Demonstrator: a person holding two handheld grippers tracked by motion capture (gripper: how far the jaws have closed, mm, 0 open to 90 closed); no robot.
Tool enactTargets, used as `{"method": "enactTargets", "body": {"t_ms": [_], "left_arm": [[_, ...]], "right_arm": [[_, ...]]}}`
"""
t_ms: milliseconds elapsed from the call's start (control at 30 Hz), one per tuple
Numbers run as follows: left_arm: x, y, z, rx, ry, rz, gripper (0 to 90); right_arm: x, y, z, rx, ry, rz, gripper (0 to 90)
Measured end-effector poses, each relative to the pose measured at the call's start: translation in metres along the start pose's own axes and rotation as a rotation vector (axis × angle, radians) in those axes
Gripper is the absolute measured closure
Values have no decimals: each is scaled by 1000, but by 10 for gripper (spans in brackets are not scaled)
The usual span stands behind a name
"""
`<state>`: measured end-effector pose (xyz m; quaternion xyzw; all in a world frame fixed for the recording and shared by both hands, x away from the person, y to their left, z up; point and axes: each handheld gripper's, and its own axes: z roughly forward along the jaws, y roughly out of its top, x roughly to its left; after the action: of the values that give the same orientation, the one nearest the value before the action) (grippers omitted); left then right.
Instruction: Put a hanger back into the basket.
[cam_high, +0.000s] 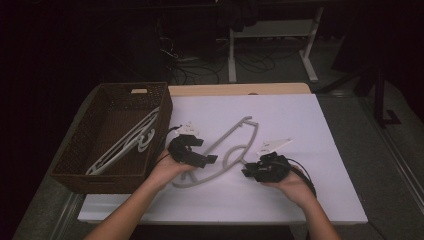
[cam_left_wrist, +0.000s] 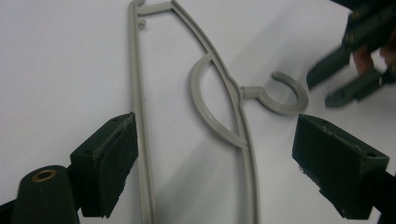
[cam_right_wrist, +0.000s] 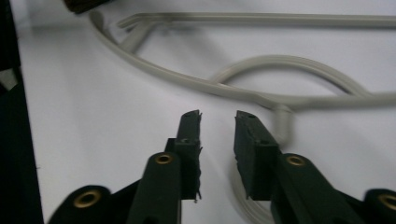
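The grey plastic clothes hanger (cam_high: 227, 152) lies flat on the white counter (cam_high: 310, 200), between the two hands and just right of the brown wicker basket (cam_high: 85, 177); its long axis runs on a diagonal in the high view, from the near-left end by the left hand up to the far corner, and its hook (cam_left_wrist: 285, 95) curls toward the right tool (cam_high: 250, 172). The left tool (cam_left_wrist: 215, 154) stands spread wide, straddling the straight bar and the curved arm near the neck without pressing on them; to lift well it probably wants to sink until both pads are level with the plastic, then pinch where the bars run closest, so the hanger doesn't swing. The right tool's jaws are a little apart, with nothing between them, just short of the hook; other pale hangers (cam_high: 127, 142) lie in the basket.
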<state>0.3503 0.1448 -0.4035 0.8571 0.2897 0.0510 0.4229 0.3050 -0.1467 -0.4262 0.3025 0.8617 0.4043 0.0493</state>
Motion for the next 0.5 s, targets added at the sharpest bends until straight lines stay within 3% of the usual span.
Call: {"method": "enactTargets", "body": {"t_ms": [267,367,500], "left_arm": [[-13,-14,9,52,-12,44,176],[-17,-18,15,67,-12,63,217],[-22,-21,25,95,-21,83,269]], "right_arm": [[-14,-25,-24,-53,-83,85,477],[-16,-28,-30,-72,-100,96,402],[-19,-27,-32,-99,-111,96,367]]}}
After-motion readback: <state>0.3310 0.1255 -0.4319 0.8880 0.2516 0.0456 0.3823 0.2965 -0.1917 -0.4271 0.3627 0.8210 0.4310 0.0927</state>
